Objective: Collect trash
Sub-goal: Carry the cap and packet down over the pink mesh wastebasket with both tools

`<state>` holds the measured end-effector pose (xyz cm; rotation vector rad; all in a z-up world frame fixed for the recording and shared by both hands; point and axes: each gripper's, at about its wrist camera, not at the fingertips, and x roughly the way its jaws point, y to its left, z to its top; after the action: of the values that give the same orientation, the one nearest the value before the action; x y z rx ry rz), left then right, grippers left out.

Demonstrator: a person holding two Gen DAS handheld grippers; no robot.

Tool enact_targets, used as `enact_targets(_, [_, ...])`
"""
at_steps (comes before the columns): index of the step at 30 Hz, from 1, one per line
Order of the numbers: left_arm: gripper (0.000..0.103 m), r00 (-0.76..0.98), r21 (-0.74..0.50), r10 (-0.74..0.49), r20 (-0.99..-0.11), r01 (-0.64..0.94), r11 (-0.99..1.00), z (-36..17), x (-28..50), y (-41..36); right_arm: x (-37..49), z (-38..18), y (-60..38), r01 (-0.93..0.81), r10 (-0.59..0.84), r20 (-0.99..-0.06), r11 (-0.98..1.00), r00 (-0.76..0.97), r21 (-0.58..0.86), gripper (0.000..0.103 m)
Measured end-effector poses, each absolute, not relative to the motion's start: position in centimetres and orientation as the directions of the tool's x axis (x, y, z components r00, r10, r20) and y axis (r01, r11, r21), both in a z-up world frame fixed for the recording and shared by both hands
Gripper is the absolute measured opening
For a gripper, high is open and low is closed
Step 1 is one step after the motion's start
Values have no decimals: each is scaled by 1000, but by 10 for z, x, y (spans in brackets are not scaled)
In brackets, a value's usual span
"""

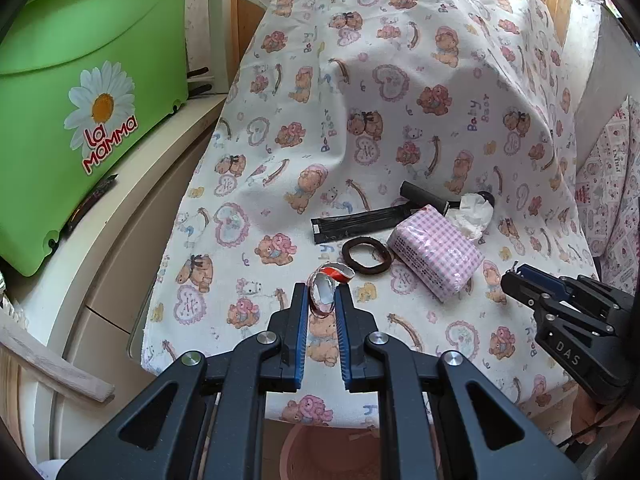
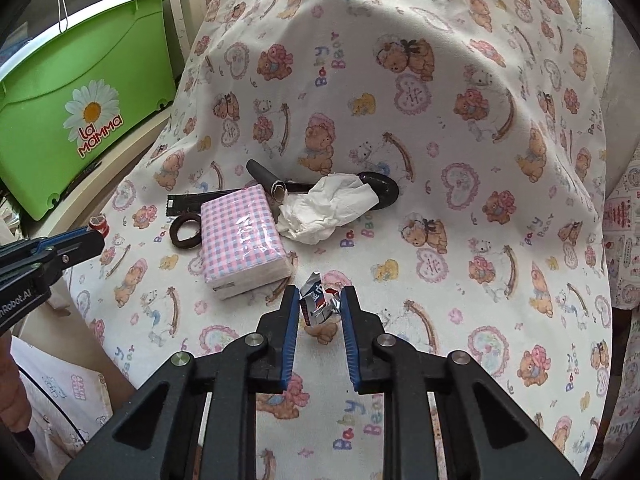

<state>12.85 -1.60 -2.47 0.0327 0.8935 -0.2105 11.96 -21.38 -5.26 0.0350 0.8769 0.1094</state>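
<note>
My left gripper (image 1: 322,290) is shut on a crumpled red-and-white wrapper (image 1: 335,273), held just above the bear-print cloth (image 1: 280,80). In the right wrist view that gripper (image 2: 96,234) comes in from the left with the red scrap (image 2: 98,223) at its tip. My right gripper (image 2: 321,292) is shut on a crumpled silver foil wrapper (image 2: 318,308), both pads against it, low over the cloth (image 2: 440,240). The right gripper (image 1: 510,278) also shows at the right edge of the left wrist view. A crumpled white tissue (image 2: 324,212) and a black strip wrapper (image 2: 188,202) lie beyond.
A pink checked tissue pack (image 2: 244,236), a brown ring (image 2: 176,236), a black tube (image 2: 262,174) and a black spoon-like piece (image 2: 384,188) lie on the cloth. A green bin (image 1: 80,120) stands on a cream cabinet at the left. A terracotta-coloured container (image 1: 320,452) sits below the cloth's front edge.
</note>
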Motion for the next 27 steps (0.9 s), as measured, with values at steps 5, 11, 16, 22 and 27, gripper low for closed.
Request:
enact_targets(5, [12,595,-49,-158,-788,195,980,-25,122,-17,100,-41,-213,-74,124,-743,992,657,100,23])
enact_targets(11, [12,570,-56,-166,-805,206,977,-17,99,-16,78,-20,-203,-95,121,-730,993,672,77,23])
enact_targets(16, [12,566,-67,-172,-806,201,977,0,75,-9,43,6,-189,-126,144,-729,989,669,79,23])
enact_targets(22, [13,527,-105,-198,-827,201,974,0,47,-8,2,20,-170,-133,214,-743,977,634,168,23])
enact_targets(27, [13,480,-113,-190,-857,185,976,-35,38,-5,-23,-1,-145,-196,230,-755,971,614,137,23])
